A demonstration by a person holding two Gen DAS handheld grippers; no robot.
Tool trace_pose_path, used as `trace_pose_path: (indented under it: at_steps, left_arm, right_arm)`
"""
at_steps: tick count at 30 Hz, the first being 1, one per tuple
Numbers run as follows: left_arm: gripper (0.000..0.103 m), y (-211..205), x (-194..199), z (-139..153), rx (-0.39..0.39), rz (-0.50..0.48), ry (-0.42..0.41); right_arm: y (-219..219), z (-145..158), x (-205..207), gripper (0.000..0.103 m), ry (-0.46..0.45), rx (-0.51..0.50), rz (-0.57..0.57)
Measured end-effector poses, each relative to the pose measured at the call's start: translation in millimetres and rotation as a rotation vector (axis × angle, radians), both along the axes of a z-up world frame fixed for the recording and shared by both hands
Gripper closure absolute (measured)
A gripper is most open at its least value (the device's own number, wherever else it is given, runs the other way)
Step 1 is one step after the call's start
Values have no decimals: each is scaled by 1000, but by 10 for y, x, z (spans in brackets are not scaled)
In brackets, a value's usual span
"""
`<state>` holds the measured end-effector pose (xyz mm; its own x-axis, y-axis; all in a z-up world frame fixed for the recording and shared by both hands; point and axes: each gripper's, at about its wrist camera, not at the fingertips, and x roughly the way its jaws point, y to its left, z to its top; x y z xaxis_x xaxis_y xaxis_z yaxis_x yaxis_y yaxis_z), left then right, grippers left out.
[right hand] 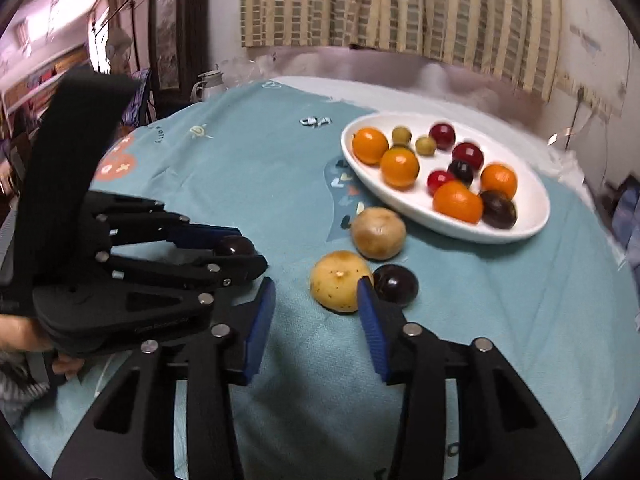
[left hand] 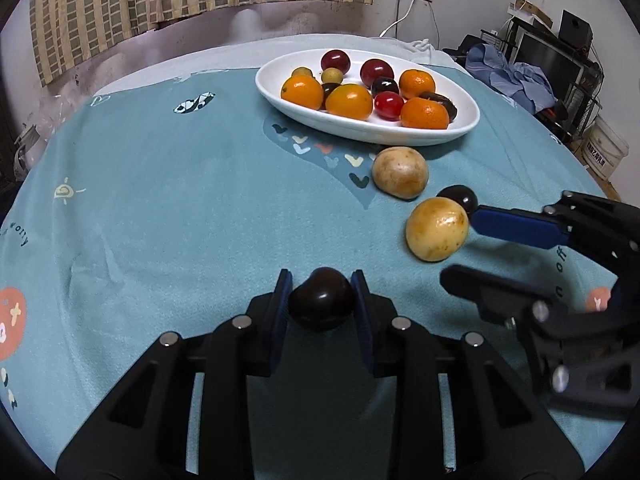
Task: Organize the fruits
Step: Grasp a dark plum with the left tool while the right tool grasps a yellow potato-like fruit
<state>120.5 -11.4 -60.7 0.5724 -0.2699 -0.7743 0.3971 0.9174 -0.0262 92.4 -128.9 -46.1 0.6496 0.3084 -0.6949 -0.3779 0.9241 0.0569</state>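
Observation:
My left gripper is shut on a dark plum, its blue pads pressing both sides just above the teal cloth; the right wrist view shows the same left gripper and plum. My right gripper stands open at a yellow round fruit, its right fingertip between that fruit and a second dark plum. Another yellow-brown fruit lies beside the white oval plate. From the left wrist I see the right gripper, the yellow fruit and the plate.
The plate holds several oranges, red and dark plums and small green fruits. A teal printed cloth covers the table. A hand holds the left gripper. A cluttered shelf and a white bucket stand beyond the right edge.

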Motion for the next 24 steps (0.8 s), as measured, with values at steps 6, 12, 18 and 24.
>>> trace_pose_path:
  at_steps: [6, 12, 18, 24]
  left_arm:
    - [72, -27, -14, 1, 11, -1, -6]
    - [72, -40, -16, 3, 12, 0, -6]
    - [72, -32, -17, 2, 8, 2, -4]
    - [72, -4, -1, 4, 6, 2, -4]
  right_arm:
    - [-96, -16, 184, 67, 25, 59, -67]
    - [76, -35, 193, 65, 10, -23, -25]
    - [32, -180, 389, 63, 134, 2, -1]
    - [-65, -119, 327, 65, 103, 30, -36]
